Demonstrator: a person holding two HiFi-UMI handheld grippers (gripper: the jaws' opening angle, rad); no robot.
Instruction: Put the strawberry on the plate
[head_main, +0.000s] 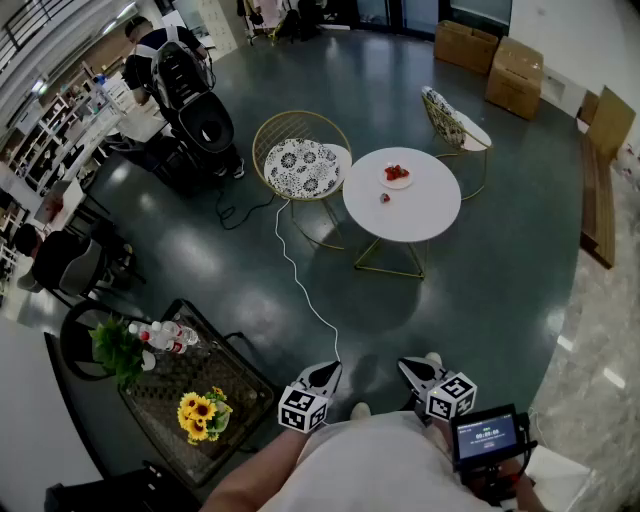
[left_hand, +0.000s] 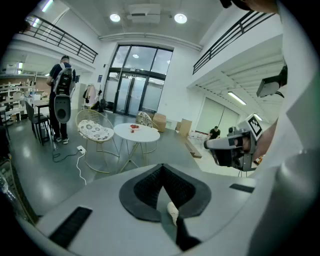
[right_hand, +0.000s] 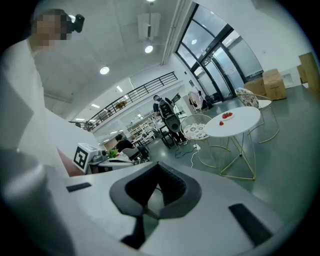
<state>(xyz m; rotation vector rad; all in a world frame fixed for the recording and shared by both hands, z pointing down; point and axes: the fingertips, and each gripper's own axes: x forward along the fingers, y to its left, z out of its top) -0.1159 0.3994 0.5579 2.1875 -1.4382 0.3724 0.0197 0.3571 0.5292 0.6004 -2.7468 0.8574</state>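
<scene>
A round white table (head_main: 420, 215) stands far ahead across the floor. A small white plate (head_main: 397, 180) on it carries red strawberries, and a single strawberry (head_main: 385, 198) lies on the tabletop just beside the plate. Both grippers hang close to my body, far from the table. My left gripper (head_main: 326, 374) is shut and holds nothing; its jaws meet at the tips (left_hand: 162, 167). My right gripper (head_main: 410, 368) is likewise shut and empty (right_hand: 159, 166). The table (left_hand: 137, 134) (right_hand: 235, 122) shows small and distant in both gripper views.
A gold wire chair with a patterned cushion (head_main: 300, 165) stands left of the table, another chair (head_main: 450, 120) behind it. A white cable (head_main: 300, 275) runs across the floor. A dark side table with sunflowers (head_main: 200, 410) is near left. Cardboard boxes (head_main: 515, 75) and a person (head_main: 160, 50) stand far off.
</scene>
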